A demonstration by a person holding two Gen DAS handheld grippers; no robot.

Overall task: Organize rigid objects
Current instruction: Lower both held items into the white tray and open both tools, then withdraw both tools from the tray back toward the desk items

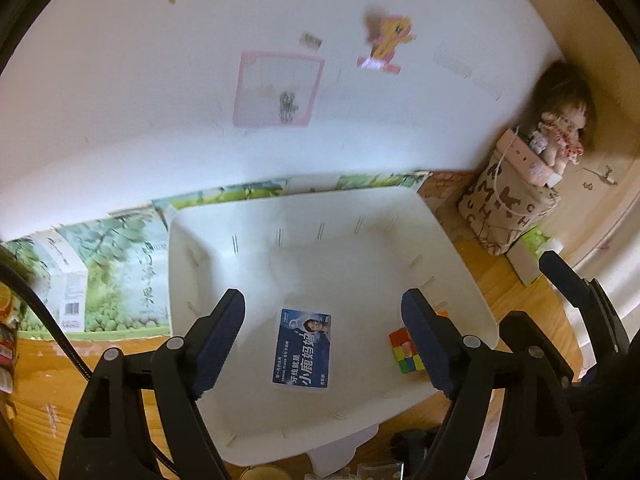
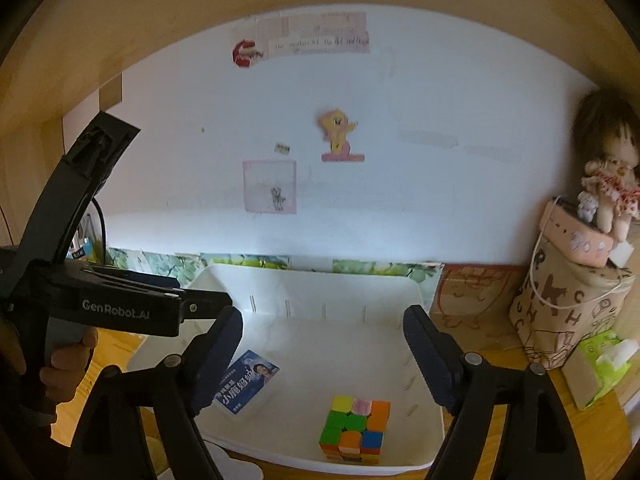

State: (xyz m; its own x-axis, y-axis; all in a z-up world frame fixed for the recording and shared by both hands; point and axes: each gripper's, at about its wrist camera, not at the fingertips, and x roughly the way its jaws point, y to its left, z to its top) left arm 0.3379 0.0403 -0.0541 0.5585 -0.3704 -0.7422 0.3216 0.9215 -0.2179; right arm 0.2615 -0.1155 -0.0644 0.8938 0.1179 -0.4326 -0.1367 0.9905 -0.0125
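A white plastic basket (image 1: 460, 248) (image 2: 320, 271) stands on the wooden desk against the wall. Flat on its floor lies a blue printed box (image 1: 304, 348) (image 2: 248, 382). A multicoloured puzzle cube (image 1: 404, 350) (image 2: 354, 428) sits in the basket's near right corner. My left gripper (image 1: 323, 298) hangs open over the basket, the blue box below the gap and untouched. My right gripper (image 2: 323, 316) is open too, above the cube, nothing between its fingers. The left gripper (image 2: 200, 300), held by a hand (image 2: 64, 376), shows at the left of the right wrist view.
Green printed cartons (image 1: 120, 272) lean along the wall behind the basket. To the right stand a lettered fabric bag (image 2: 568, 312), a pink power strip (image 2: 576, 236) with a doll (image 2: 608, 184) on it, and a green tissue pack (image 2: 600, 364).
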